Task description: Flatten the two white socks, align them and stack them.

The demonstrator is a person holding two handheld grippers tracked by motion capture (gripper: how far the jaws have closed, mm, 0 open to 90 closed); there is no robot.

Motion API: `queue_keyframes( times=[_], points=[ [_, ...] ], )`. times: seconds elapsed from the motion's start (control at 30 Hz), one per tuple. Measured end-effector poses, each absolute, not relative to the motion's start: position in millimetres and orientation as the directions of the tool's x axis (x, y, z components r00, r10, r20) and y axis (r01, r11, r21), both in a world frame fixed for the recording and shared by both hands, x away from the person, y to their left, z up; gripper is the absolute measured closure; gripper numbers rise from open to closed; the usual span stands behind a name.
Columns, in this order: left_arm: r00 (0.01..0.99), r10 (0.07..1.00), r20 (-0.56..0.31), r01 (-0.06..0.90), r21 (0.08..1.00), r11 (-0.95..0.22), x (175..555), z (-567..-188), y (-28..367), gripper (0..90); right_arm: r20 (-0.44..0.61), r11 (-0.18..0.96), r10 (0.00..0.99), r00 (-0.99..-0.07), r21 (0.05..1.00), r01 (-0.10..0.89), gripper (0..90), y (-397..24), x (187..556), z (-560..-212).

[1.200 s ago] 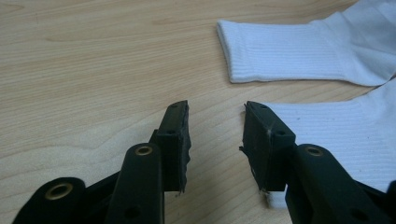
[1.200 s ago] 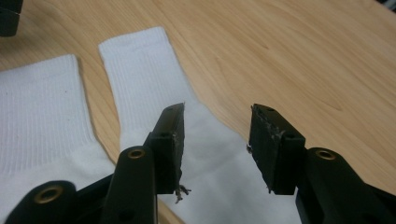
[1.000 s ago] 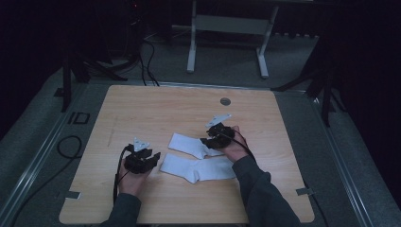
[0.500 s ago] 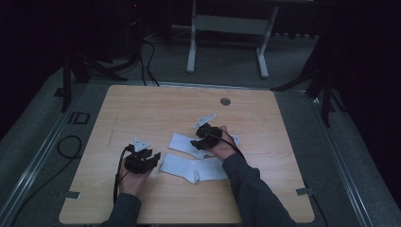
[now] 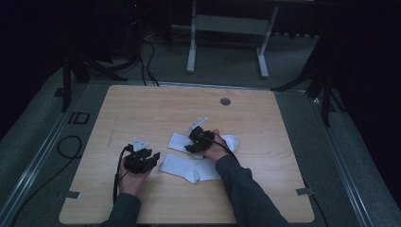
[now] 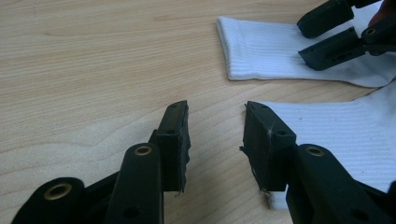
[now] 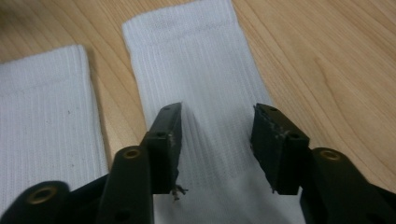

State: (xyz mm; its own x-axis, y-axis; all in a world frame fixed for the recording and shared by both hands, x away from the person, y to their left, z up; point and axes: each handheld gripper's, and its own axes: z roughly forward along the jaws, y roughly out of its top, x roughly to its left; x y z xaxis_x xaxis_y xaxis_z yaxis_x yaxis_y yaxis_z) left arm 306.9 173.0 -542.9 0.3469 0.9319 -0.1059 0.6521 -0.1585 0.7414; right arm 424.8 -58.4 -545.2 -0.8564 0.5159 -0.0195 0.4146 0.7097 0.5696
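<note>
Two white socks lie side by side on the wooden table. My right gripper is down on the far sock, open, its tips resting on the ribbed fabric behind the cuff. Its jaws have just been closing a little, and a low fold of sock rises between them. In the right gripper view the near sock lies to the left. My left gripper stands open and empty just off the cuff of the near sock. In the left gripper view the far sock has the right gripper on it.
A round grommet sits near the table's far edge. Bare wood surrounds the socks on all sides. A grey metal frame stands on the floor beyond the table. Cables trail along the left side.
The right hand has moved left and down along the far sock, from its toe end toward the cuff. The left gripper has stayed where it was.
</note>
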Motion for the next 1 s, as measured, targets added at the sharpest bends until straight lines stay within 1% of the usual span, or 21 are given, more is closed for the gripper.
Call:
queue_keyframes(
  times=[0.03, 0.13, 0.17, 0.2, 0.43, 0.47, 0.5, 0.53, 0.57, 0.63, 0.67, 0.77, 0.8, 0.93, 0.97, 1.0],
  points=[
    [0.346, 0.932, -0.104, 0.651, 0.742, -0.159, 306.6, -542.8, 173.0, 60.2, -0.021, 0.707, 0.52, -0.854, 0.572, 0.416, 61.9, -59.3, 425.7, -545.1],
    [0.343, 0.934, -0.105, 0.653, 0.741, -0.156, 306.7, -543.3, 173.4, 60.1, -0.018, 0.7, 0.531, -0.847, 0.573, 0.426, 72.1, -60.3, 426.3, -544.7],
    [0.343, 0.934, -0.105, 0.653, 0.741, -0.156, 306.7, -543.3, 173.4, 60.1, -0.018, 0.7, 0.531, -0.847, 0.573, 0.426, 72.1, -60.3, 426.3, -544.7],
    [0.339, 0.935, -0.105, 0.659, 0.736, -0.156, 307.5, -544.3, 173.3, 60.0, -0.049, 0.715, 0.525, -0.849, 0.566, 0.41, 82.1, -59.9, 426.0, -543.9],
    [0.338, 0.935, -0.11, 0.662, 0.734, -0.153, 307.9, -544.8, 173.9, 59.9, -0.011, 0.679, 0.549, -0.836, 0.59, 0.438, 83.5, -70.2, 427.8, -538.0],
    [0.34, 0.934, -0.111, 0.663, 0.733, -0.154, 308.2, -545.1, 173.9, 60.0, -0.002, 0.662, 0.551, -0.835, 0.61, 0.435, 83.4, -78.7, 427.6, -530.2],
    [0.34, 0.934, -0.111, 0.663, 0.733, -0.154, 308.2, -545.1, 173.9, 60.0, -0.002, 0.662, 0.551, -0.835, 0.61, 0.435, 83.4, -78.7, 427.6, -530.2],
    [0.34, 0.934, -0.113, 0.664, 0.732, -0.153, 308.4, -545.3, 174.0, 59.9, -0.002, 0.647, 0.559, -0.829, 0.626, 0.435, 83.4, -87.5, 426.8, -520.1],
    [0.34, 0.934, -0.113, 0.664, 0.732, -0.153, 308.4, -545.3, 174.0, 60.0, -0.002, 0.647, 0.559, -0.829, 0.626, 0.435, 83.4, -87.5, 426.8, -520.1],
    [0.34, 0.933, -0.115, 0.664, 0.732, -0.152, 308.4, -545.2, 173.8, 60.0, 0.0, 0.63, 0.565, -0.825, 0.645, 0.432, 83.5, -97.6, 426.4, -509.2],
    [0.341, 0.933, -0.116, 0.665, 0.731, -0.152, 308.7, -545.4, 174.0, 60.0, 0.005, 0.613, 0.573, -0.82, 0.661, 0.433, 83.5, -107.6, 425.9, -498.8],
    [0.341, 0.933, -0.117, 0.666, 0.73, -0.152, 309.0, -545.6, 174.0, 60.0, 0.003, 0.607, 0.575, -0.818, 0.669, 0.429, 83.5, -112.3, 425.5, -494.0],
    [0.34, 0.933, -0.119, 0.668, 0.729, -0.151, 309.2, -545.7, 174.2, 60.0, 0.017, 0.581, 0.581, -0.814, 0.692, 0.429, 83.5, -125.3, 423.9, -480.9],
    [0.335, 0.935, -0.119, 0.667, 0.73, -0.146, 308.9, -545.5, 174.9, 60.0, 0.016, 0.553, 0.588, -0.809, 0.722, 0.416, 83.5, -138.5, 419.9, -462.9],
    [0.335, 0.935, -0.119, 0.667, 0.73, -0.146, 308.9, -545.5, 174.9, 60.0, 0.016, 0.553, 0.588, -0.809, 0.722, 0.416, 83.5, -138.5, 419.9, -462.9],
    [0.334, 0.935, -0.12, 0.668, 0.73, -0.145, 308.8, -545.3, 175.3, 60.0, 0.008, 0.538, 0.588, -0.809, 0.743, 0.399, 83.5, -145.2, 416.0, -451.6]
  ],
)
